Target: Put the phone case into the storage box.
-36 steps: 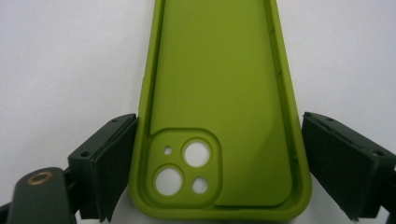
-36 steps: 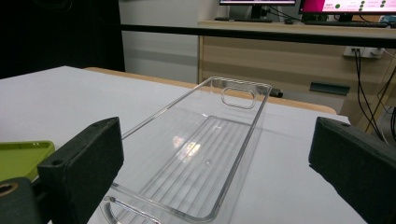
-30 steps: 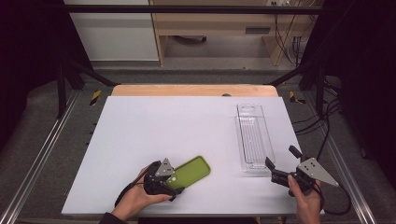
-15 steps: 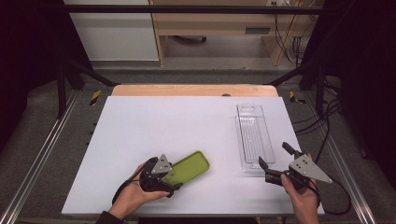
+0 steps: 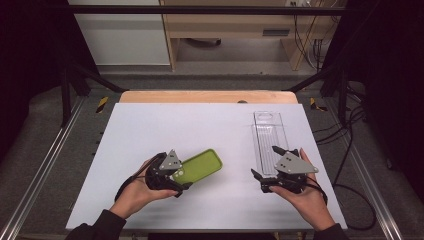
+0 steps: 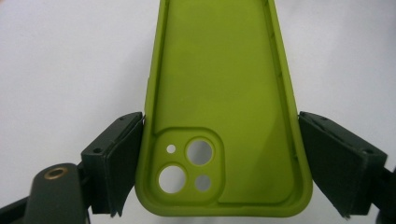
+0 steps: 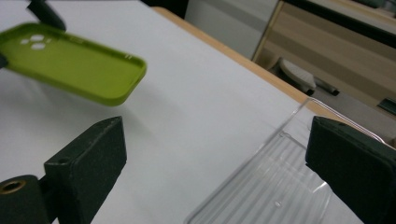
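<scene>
A lime-green phone case (image 5: 202, 167) hangs just above the white table (image 5: 175, 125), hollow side up. My left gripper (image 5: 179, 172) is shut on its camera-hole end. In the left gripper view the case (image 6: 224, 84) runs away from me, and the two jaws of the left gripper (image 6: 219, 140) press its long edges. My right gripper (image 5: 265, 161) is open at the near left corner of a clear plastic tray (image 5: 270, 135). Nothing sits between the jaws of the right gripper (image 7: 219, 154). The tray (image 7: 275, 186) lies just ahead and the case (image 7: 74, 63) floats off to the left.
A wooden strip (image 5: 210, 96) borders the table's far edge. Metal rails (image 5: 45, 165) run down both sides. Cables (image 5: 350, 165) trail at the right, and a low shelf (image 5: 235, 30) stands behind.
The right gripper has moved left and up to the tray's near corner. The left gripper has risen a little, with the green case in it.
</scene>
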`<action>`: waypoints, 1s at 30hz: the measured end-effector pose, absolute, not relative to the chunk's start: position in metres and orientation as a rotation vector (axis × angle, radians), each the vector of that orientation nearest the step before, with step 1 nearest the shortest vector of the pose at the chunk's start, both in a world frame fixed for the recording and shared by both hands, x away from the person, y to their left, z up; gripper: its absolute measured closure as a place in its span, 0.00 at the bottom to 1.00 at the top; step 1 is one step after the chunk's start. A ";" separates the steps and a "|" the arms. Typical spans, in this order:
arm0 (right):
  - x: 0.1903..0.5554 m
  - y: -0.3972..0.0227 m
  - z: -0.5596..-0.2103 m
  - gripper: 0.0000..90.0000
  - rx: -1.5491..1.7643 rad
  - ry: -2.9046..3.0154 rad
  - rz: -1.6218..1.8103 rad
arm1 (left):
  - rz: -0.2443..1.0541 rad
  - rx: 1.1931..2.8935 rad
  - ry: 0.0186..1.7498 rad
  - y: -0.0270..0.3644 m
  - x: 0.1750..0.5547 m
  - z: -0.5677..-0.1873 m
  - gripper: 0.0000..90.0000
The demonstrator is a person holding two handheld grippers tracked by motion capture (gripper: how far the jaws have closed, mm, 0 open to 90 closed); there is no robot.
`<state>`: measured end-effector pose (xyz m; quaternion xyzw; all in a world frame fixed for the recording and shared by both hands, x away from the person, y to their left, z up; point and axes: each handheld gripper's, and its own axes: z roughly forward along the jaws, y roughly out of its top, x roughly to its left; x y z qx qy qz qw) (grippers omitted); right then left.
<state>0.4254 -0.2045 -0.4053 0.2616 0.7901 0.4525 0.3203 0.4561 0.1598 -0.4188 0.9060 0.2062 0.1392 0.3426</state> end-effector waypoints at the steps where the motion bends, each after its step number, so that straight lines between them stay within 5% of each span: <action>1: 0.427 -0.200 -0.403 0.07 0.666 2.102 1.169 | 0.368 2.358 0.527 0.159 0.457 -0.414 0.18; 30: 0.435 -0.114 -0.368 0.10 0.192 2.333 0.903 | 0.427 2.459 0.447 0.149 0.455 -0.384 0.18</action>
